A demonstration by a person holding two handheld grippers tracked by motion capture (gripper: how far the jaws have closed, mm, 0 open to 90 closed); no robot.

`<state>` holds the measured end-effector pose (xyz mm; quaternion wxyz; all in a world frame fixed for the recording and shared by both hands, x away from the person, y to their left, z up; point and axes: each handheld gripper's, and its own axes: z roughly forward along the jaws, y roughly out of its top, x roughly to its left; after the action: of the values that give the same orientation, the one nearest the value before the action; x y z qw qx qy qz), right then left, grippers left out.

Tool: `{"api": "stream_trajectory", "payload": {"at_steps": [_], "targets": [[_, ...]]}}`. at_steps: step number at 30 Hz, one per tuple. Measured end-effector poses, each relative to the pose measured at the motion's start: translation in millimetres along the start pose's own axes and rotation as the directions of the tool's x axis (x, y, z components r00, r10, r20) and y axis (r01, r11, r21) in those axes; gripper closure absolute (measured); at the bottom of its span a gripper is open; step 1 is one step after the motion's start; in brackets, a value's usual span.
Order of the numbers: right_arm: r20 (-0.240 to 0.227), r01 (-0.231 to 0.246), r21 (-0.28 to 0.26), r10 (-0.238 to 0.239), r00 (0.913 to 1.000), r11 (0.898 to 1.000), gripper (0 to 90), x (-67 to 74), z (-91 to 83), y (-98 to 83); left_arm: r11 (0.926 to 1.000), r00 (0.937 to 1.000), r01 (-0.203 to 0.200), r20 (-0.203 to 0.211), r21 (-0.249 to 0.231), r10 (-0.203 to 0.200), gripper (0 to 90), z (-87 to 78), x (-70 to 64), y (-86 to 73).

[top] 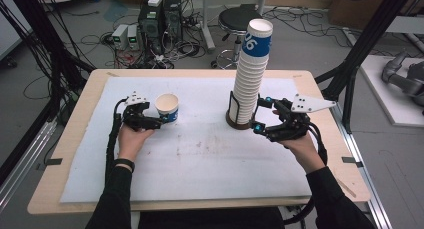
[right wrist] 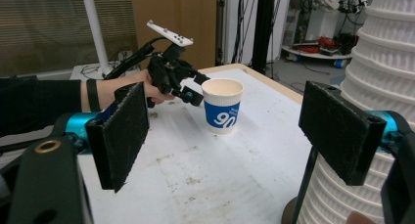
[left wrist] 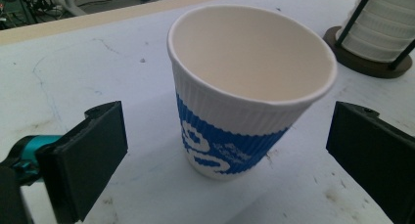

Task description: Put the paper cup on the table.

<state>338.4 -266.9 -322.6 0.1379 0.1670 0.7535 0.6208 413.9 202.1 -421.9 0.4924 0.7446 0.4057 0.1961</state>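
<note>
One white-and-blue ribbed paper cup (top: 167,107) stands upright on the white table mat (top: 200,159), left side, already off the stack. Left gripper (top: 159,120): jaws released, cup between pads w/o contact. Right gripper (top: 261,114) jaws spread, nothing grasped, beside the tall stack of white paper cups (top: 250,84) in its dark holder. Prob. more cups left to pull.
</note>
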Motion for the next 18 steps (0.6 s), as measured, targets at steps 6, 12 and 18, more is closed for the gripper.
{"api": "stream_trajectory", "payload": {"at_steps": [6,12,18], "targets": [[-0.007,-0.009,-0.001,0.009,0.9999,1.000,18.2,-2.8,-1.5,-0.6,0.9976,0.9982,-0.058,0.009,-0.037,0.059,1.7,-27.2,-10.0,9.6],[0.007,-0.010,0.016,0.010,0.9999,1.000,18.2,-5.5,-1.7,-1.7,0.9937,0.9954,-0.071,0.059,-0.087,0.076,1.7,-45.2,-27.6,21.8],[-0.010,-0.017,0.039,0.017,0.9998,0.999,18.3,-5.9,0.2,-2.5,0.9857,0.9832,-0.105,0.135,-0.132,0.123,1.7,-50.1,-49.5,35.1]]}}
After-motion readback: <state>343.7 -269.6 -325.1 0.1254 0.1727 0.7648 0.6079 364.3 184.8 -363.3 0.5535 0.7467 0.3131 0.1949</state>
